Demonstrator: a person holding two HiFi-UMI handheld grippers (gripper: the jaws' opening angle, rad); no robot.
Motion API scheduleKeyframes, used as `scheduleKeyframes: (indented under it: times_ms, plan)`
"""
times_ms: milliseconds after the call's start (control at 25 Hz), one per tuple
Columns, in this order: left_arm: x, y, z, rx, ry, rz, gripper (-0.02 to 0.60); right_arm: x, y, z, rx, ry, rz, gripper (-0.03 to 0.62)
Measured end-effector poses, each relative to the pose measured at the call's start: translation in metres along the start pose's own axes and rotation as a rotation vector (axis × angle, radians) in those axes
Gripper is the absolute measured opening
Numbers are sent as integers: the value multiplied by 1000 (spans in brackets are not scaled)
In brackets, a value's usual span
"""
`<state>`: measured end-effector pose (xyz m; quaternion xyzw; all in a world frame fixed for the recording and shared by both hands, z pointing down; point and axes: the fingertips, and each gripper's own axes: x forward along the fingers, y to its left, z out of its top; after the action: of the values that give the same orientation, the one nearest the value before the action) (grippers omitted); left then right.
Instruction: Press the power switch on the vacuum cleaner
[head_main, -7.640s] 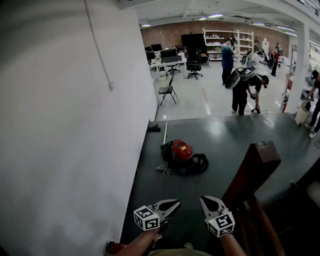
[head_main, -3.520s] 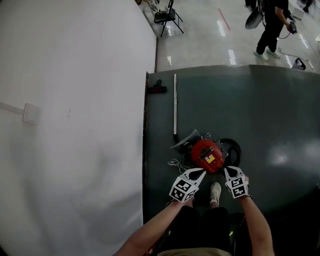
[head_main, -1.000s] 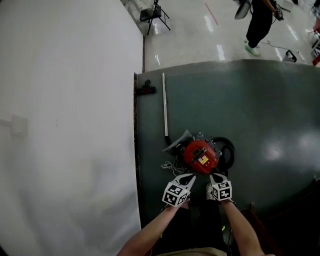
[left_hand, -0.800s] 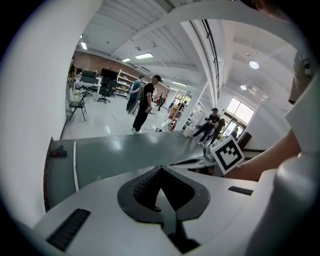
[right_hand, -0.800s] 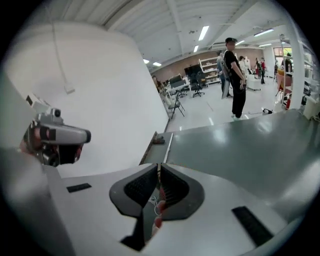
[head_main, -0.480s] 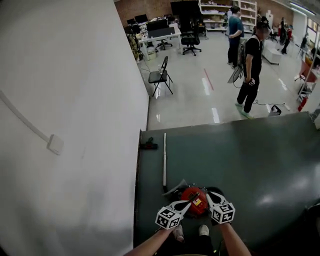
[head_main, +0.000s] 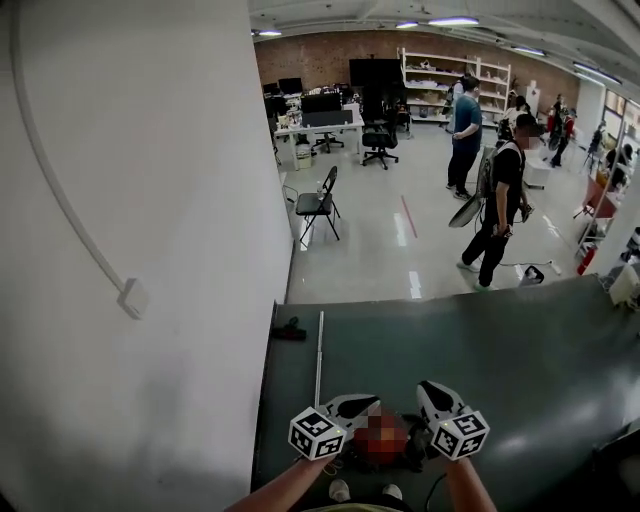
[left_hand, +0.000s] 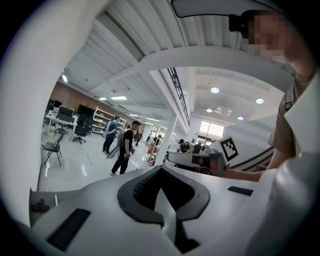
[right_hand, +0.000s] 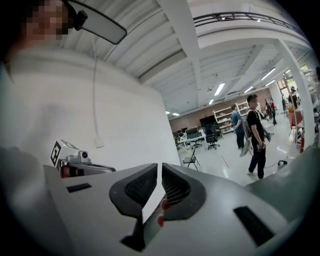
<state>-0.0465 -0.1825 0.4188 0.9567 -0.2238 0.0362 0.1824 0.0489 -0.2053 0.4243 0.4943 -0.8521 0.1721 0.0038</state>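
Red vacuum cleaner (head_main: 383, 440) sits low on the dark floor (head_main: 520, 360) between both grippers. Left gripper (head_main: 368, 402) fingers are closed, right gripper (head_main: 428, 390) fingers almost closed, both empty. A poke beside the switch might just push it away.

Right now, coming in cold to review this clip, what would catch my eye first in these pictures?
The left gripper and right gripper, both shut and empty, flank a red vacuum cleaner at the head view's bottom edge. A white wall fills the left; beyond the dark mat, a person in black stands on the workshop floor.
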Motion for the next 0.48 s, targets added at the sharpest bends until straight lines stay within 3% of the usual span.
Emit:
scheduleKeyframes:
  times_ms: [280,480]
  plan:
    - [-31,-2,51,193,-39,13,6,-26,19,56,-218,-62,-63,14]
    - [-57,22,59,223,-52,57,6,-51,-11,68,-256,-93,-162,14]
